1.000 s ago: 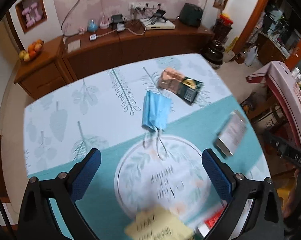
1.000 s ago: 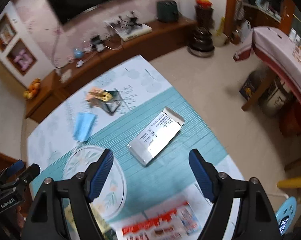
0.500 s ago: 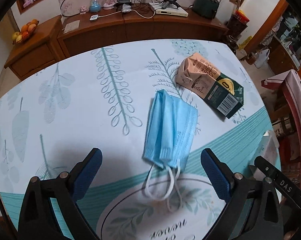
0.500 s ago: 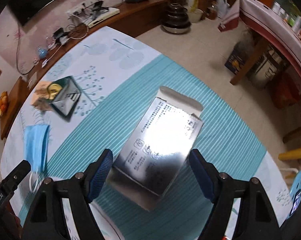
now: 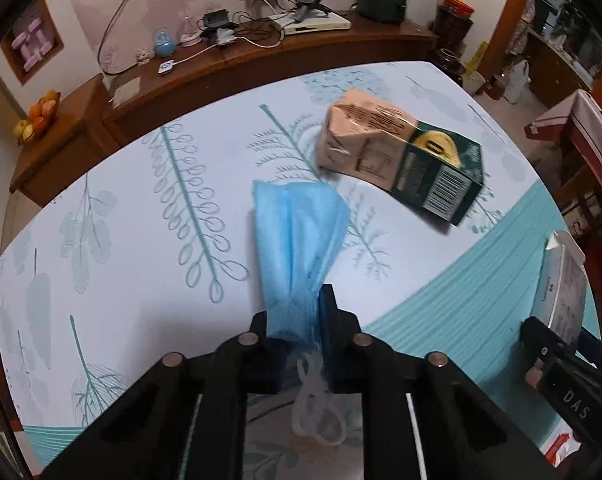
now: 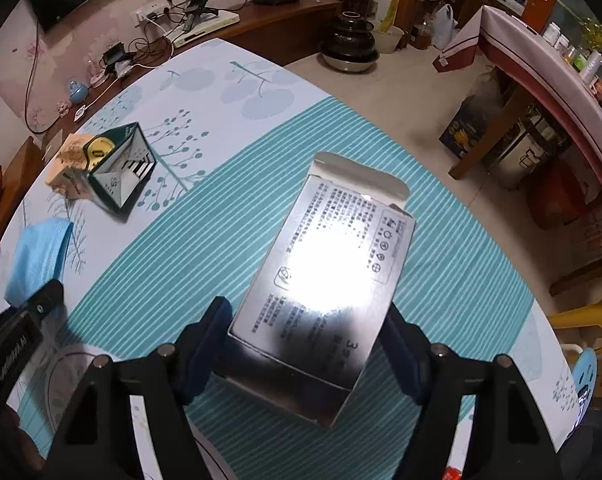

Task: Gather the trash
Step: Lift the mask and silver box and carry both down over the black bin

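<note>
the left tongs (image 5: 297,320) are clamped on the near, gathered end of a blue face mask (image 5: 297,240), whose far end fans out on the bench (image 5: 121,208) while its white ear loops (image 5: 317,412) dangle behind the pinch; the right tongs (image 6: 307,344) are closing around a shiny silver carton (image 6: 325,280) lying flat on the teal stripes, a pad at each long side, though i cannot tell if they press yet. the mask looks feather-light and limp, so it should droop and swing; the bunched pleats seem the safest hold. the carton seems empty, thin and slick, likely to buckle or slip, so the long edges near its middle suit best. a crumpled green-and-tan carton (image 5: 401,160) waits beyond. glare blanks the silver carton's print, and its near end is hidden under the tongs
</note>
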A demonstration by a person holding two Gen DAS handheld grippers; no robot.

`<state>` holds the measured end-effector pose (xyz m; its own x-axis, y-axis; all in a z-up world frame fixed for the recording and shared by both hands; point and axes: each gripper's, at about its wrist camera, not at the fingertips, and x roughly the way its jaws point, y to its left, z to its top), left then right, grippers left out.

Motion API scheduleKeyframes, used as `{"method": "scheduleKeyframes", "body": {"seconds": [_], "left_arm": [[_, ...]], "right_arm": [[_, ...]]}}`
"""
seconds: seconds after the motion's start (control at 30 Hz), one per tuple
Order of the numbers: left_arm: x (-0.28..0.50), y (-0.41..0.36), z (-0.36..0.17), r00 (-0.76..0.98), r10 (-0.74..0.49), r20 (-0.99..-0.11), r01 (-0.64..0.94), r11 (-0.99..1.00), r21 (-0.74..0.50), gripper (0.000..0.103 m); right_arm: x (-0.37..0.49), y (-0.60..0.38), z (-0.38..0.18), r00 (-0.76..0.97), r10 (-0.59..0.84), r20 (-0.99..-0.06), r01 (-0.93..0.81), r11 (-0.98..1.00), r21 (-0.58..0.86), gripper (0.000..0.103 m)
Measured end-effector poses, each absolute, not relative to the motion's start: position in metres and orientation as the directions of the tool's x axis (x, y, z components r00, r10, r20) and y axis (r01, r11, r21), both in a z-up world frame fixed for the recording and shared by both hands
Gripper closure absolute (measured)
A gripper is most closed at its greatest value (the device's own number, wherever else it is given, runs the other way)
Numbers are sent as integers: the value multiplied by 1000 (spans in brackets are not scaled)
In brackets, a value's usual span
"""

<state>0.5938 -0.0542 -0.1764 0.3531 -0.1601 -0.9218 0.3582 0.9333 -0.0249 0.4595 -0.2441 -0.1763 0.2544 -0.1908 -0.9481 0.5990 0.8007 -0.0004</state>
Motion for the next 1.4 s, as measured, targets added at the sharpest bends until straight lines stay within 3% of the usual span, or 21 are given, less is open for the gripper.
{"method": "scheduleKeyframes", "body": {"seconds": [0.33, 0.8, 1.4], "left_arm": [[547, -38, -152, 308, -229, -923, 380, 920, -101, 95], [436, -10, -89, 293, -297, -909, 410, 898, -162, 95], [256, -18, -44, 411, -215, -886, 269, 957, -107, 95]], "right_arm": [[434, -238, -171, 298, -102, -949, 554, 828, 85, 31], [371, -214, -116, 445, 42, -894, 451, 852, 264, 32], [233, -206, -58, 531, 213, -820, 126, 937, 325, 31]]}}
